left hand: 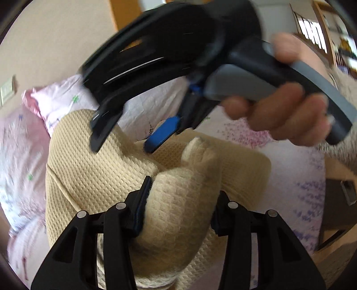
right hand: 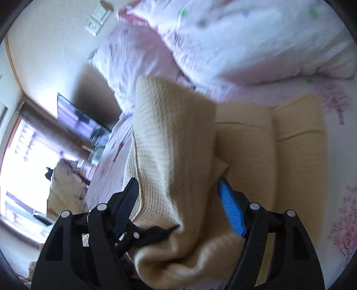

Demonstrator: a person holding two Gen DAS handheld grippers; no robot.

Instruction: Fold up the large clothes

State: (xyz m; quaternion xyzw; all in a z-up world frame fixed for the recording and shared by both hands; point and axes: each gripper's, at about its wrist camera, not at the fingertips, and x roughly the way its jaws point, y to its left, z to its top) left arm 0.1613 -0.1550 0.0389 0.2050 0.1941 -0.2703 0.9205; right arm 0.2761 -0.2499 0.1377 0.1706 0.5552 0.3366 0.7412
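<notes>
Two grippers on one cream waffle-knit garment (left hand: 93, 165) lying on the floral bedspread (right hand: 334, 156), left gripper (left hand: 178, 200) clamped on a bunched fold, right gripper (right hand: 178, 200) spread wide around fabric.

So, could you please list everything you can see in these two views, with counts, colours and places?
Knit garment: one, cream waffle-textured, lying on the bed, part bunched between each gripper's fingers.
Bedsheet: one, white with pink tree prints, under the garment.
Quilt: one, white and pink, heaped at the far side of the bed.
Wall switch: one, white, on the cream wall beyond the bedding.
Television: one, dark screen, by the bright window.
Left gripper: one, black, fabric bunched between its fingers.
Right gripper: one, black with a blue pad, fingers apart around a fold.
Right hand: one, bare, wrapped around the right gripper's grey handle.
</notes>
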